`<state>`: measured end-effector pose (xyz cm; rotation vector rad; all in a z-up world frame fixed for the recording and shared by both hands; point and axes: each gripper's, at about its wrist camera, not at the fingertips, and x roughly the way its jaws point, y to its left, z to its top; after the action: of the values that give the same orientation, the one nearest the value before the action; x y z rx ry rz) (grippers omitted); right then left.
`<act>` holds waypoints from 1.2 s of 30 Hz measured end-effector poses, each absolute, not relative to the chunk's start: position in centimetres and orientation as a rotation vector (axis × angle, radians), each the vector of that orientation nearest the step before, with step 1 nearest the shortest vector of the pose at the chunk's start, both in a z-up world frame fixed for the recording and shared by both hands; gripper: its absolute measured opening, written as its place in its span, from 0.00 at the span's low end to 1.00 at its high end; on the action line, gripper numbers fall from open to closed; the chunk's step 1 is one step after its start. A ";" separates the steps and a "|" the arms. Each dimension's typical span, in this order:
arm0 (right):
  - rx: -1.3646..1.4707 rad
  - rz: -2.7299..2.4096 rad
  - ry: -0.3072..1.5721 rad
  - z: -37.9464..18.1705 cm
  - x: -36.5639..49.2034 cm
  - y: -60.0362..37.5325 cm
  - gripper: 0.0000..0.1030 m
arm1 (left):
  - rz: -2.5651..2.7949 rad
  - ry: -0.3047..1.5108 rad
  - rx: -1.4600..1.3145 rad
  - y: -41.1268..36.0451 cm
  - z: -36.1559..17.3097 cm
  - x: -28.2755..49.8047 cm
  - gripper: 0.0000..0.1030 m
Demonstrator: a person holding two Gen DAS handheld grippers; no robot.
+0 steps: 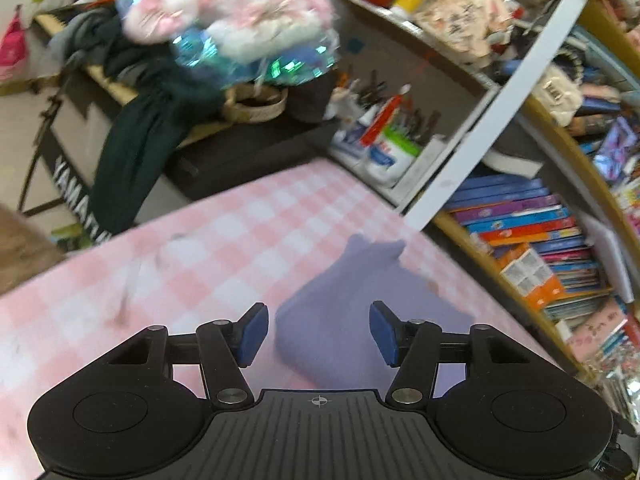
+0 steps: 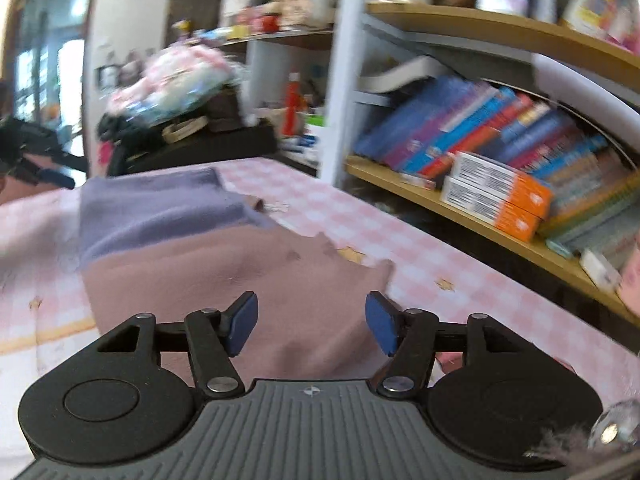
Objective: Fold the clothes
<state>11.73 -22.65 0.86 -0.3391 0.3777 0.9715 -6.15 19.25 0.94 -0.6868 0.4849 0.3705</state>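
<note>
While the pink-checked counter (image 2: 460, 280) stretches wide and bare to the left, its right edge runs close along a bookshelf (image 2: 500, 216). On it lies the folded garment (image 2: 224, 264), a mauve layer with a lavender one (image 1: 360, 312) behind, its ragged right edge well inside the counter's rim. Both the left hand-held gripper (image 1: 318, 332) and the right hand-held gripper (image 2: 312, 322) hover spread, pinching nothing, above the cloth.
</note>
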 end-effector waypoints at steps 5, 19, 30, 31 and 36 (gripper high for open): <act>-0.413 1.031 0.377 -0.1 11.6 -21.5 0.54 | 0.395 0.492 -0.865 19.8 -0.8 -5.8 0.51; -0.405 1.083 0.398 -1.1 11.5 -22.6 0.54 | 0.438 0.490 -0.967 18.3 -1.9 -4.1 0.54; -0.403 1.079 0.404 -1.2 11.3 -22.5 0.54 | 0.400 0.439 -0.900 17.2 -1.7 -2.9 0.10; -0.402 1.080 0.404 -1.2 11.3 -22.5 0.54 | 0.356 0.410 -0.835 16.1 -0.6 -2.9 0.10; -0.395 1.082 0.412 -1.2 11.4 -22.5 0.54 | 0.199 0.321 -0.677 13.2 2.1 -3.0 0.14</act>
<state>11.36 -22.50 -1.22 -0.3947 0.4122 1.0816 -2.97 13.19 2.11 -0.6769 0.3210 0.1992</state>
